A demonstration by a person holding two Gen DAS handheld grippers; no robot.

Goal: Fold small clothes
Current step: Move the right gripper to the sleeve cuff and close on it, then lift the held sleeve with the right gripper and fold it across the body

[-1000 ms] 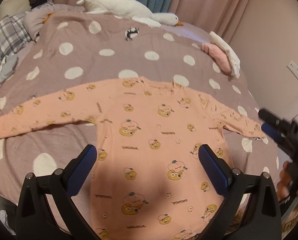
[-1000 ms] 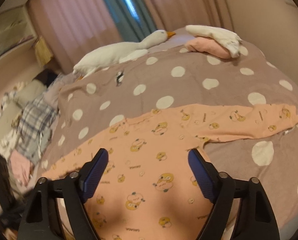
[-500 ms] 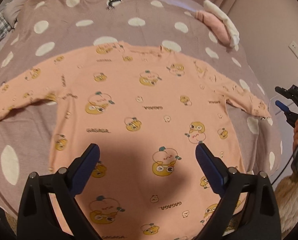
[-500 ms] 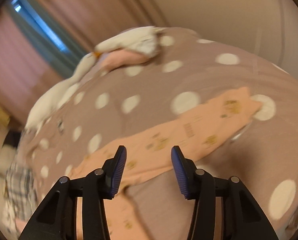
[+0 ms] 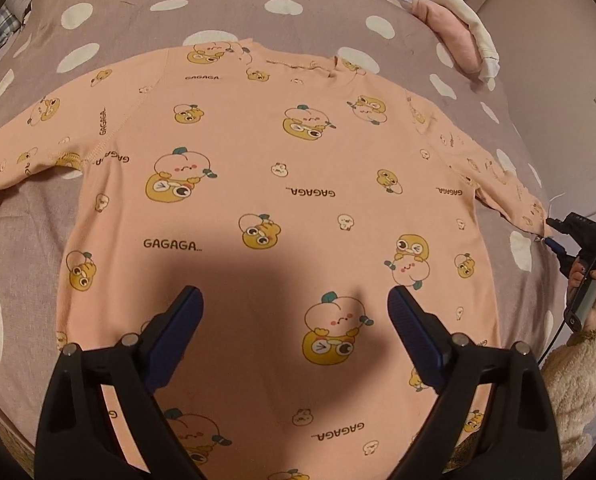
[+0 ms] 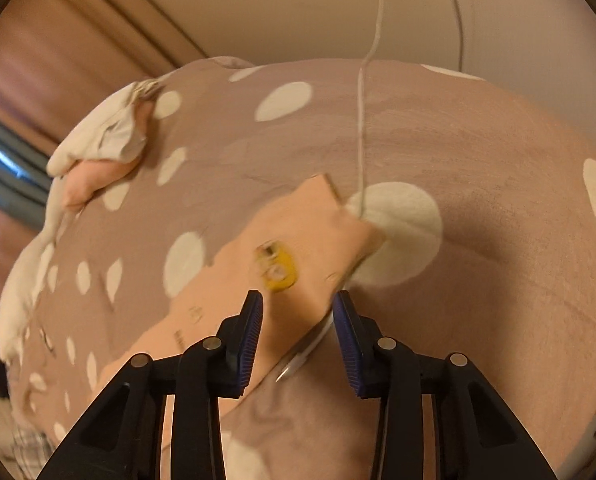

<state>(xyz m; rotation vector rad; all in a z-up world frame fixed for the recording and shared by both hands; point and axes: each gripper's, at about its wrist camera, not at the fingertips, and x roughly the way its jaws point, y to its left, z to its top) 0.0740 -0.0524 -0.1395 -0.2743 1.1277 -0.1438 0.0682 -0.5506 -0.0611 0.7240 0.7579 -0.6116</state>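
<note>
Over pink shirt (image 5: 281, 208), left gripper (image 5: 293, 312) jaws wide, closing slightly, empty, right gripper (image 6: 298, 320) jaws closing around sleeve cuff (image 6: 318, 236)

The pink shirt (image 5: 281, 184) lies flat across the bed (image 5: 201, 20); nothing rests on its body, so passage over it is unobstructed. The left gripper (image 5: 293, 324) hangs above the lower hem, jaws wide and closing slightly, nothing between them. At the right cuff (image 6: 322, 216) a white cable (image 6: 362, 128) crosses the sleeve end and runs under the right gripper (image 6: 298, 320), whose jaws are closing over the cuff. A folded pile (image 5: 462, 36) occupies the far right edge, well apart from the shirt.
</note>
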